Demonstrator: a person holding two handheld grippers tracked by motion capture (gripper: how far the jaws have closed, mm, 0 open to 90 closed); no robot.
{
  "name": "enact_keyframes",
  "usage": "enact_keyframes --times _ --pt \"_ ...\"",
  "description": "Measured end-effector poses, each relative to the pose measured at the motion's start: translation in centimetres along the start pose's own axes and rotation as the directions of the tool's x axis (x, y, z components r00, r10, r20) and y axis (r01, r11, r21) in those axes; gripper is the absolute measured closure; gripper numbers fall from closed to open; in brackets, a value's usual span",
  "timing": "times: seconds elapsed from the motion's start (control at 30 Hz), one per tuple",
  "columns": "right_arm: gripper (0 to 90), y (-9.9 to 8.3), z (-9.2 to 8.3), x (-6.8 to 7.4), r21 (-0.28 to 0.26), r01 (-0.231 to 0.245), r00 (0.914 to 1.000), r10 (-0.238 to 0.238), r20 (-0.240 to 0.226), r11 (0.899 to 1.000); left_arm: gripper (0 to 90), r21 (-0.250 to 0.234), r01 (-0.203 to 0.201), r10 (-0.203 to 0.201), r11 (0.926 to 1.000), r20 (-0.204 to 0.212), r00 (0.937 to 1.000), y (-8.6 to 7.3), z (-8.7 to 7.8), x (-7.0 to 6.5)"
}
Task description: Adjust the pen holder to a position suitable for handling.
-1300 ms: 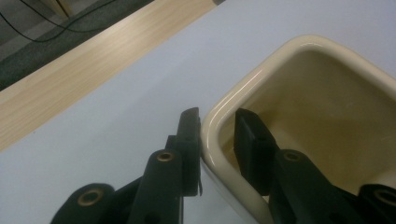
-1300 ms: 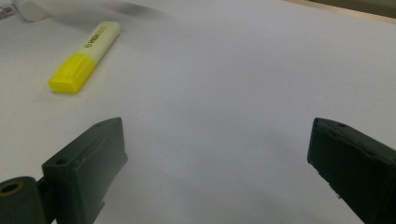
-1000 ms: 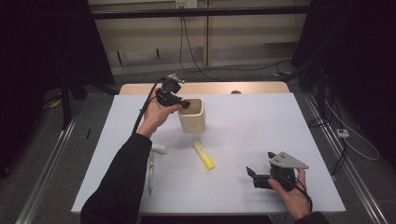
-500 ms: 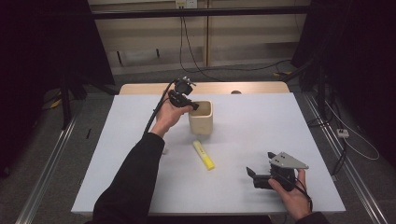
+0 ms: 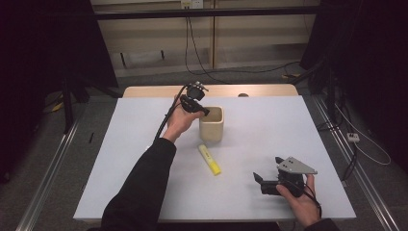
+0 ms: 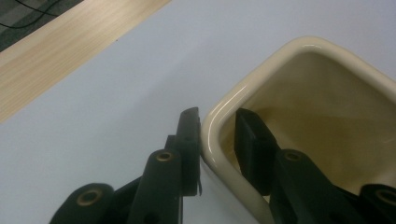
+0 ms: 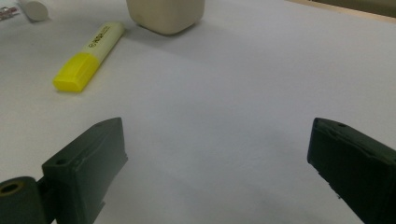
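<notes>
Nearest to the person, the right gripper [image 5: 262, 182] rests low on the white table [image 5: 298, 130] with its jaws wide apart and nothing between them. A little further lies the yellow highlighter [image 5: 210, 159], flat on the table and apart from both grippers. Behind it stands the cream square cup [image 5: 211, 123], upright. The left gripper [image 6: 217, 135] is at the cup's near corner: one jaw is outside the wall and touches it, the other is inside the cup. The gap is narrow, but I cannot tell if the inner jaw presses the wall already. I judge the step in hand is taking the cup by its rim. The next move calls for closing firmly on the wall before any lift, so the cup does not tip.
</notes>
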State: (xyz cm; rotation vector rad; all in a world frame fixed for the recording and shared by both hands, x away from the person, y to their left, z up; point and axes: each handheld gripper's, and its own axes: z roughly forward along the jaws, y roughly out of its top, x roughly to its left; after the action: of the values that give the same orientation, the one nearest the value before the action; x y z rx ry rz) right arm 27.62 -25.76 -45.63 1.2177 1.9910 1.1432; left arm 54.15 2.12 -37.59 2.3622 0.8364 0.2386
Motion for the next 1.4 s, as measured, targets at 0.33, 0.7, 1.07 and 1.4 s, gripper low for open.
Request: enact_keyframes --times 0.33,0.7,1.07,1.4 --pt "4.1 0.0 0.0 0.0 -0.002 0.003 1.0 -0.003 0.0 1.0 66.9 -0.08 0.039 -0.036 0.996 0.048 0.9982 -1.0 0.0 0.8" --pt "4.1 0.1 -0.1 0.2 0.0 0.011 0.9999 -0.011 0.006 1.0 31.7 -0.147 0.033 -0.03 0.9885 0.021 0.9993 -2.6 -1.8 0.7" --pt "4.1 0.1 -0.1 0.3 0.003 0.022 0.9997 -0.022 0.01 1.0 13.6 -0.298 0.079 -0.067 0.9514 0.05 0.9965 -6.1 -6.0 1.7" --pt "4.1 0.1 -0.1 0.3 0.005 0.022 0.9997 -0.022 0.013 1.0 9.0 -0.348 0.074 -0.069 0.9346 0.025 0.9973 -8.7 -9.2 1.9"
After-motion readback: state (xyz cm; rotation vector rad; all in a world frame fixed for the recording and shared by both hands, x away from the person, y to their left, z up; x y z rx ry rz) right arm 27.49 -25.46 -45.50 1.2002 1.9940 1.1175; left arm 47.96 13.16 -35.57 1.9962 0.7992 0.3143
